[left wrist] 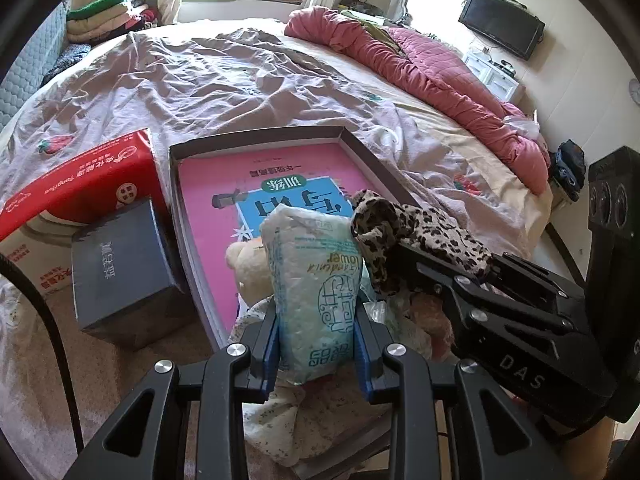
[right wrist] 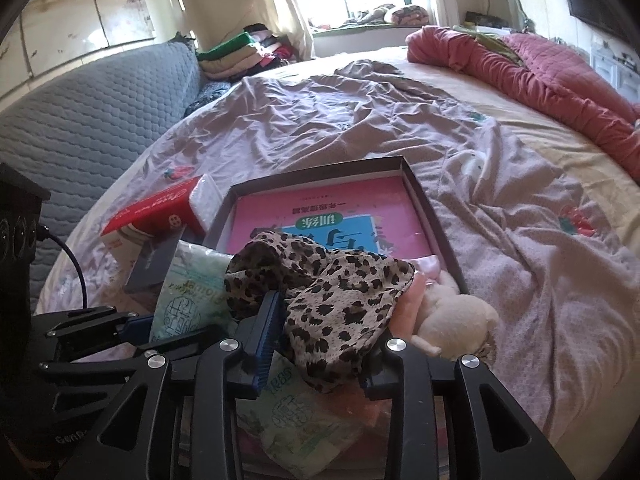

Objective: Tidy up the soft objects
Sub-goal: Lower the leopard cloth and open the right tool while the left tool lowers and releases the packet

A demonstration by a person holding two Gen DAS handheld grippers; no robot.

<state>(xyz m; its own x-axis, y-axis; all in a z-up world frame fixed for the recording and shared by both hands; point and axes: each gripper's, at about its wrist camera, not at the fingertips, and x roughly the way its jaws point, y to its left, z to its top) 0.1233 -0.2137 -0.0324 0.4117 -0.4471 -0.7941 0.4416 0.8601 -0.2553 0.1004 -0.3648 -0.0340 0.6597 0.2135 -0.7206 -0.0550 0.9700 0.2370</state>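
My left gripper is shut on a white and blue plastic tissue pack, which stands upright between its blue pads. A leopard-print cloth is bunched in my right gripper, fills the gap between the jaws and spills over the right one. In the left wrist view the right gripper reaches in from the right with the cloth draped over its tips. Both are held over the near end of a shallow dark box that holds a pink book. A cream plush toy lies at that end.
A red tissue carton and a dark grey box sit left of the shallow box on the bed. A rolled pink quilt lies at the far right. Floral cloth and another printed pack lie under the grippers. A wrinkled sheet lies beyond.
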